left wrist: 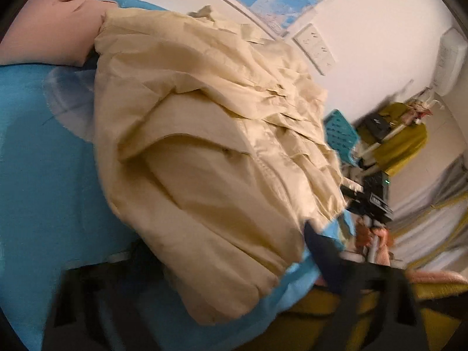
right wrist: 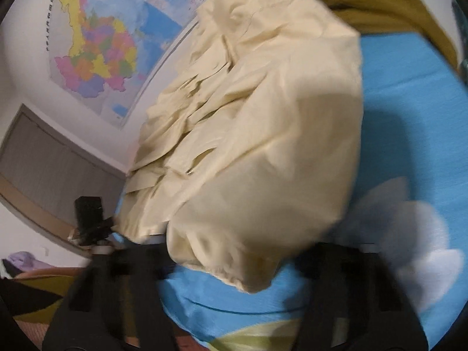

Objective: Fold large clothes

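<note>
Evidently the cream jacket (left wrist: 204,158) lies bunched on the blue bedsheet (left wrist: 38,175) for folding; left gripper (left wrist: 222,266) and right gripper (right wrist: 231,260) straddle its hem, grip indeterminable.

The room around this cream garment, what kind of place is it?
Probably a bedroom at home: the cream garment lies on a blue bedsheet, with a pink pillow and a wall map.

A cream garment (left wrist: 210,158), seemingly a jacket, lies loosely folded and rumpled on the blue bedsheet (left wrist: 38,175).
</note>
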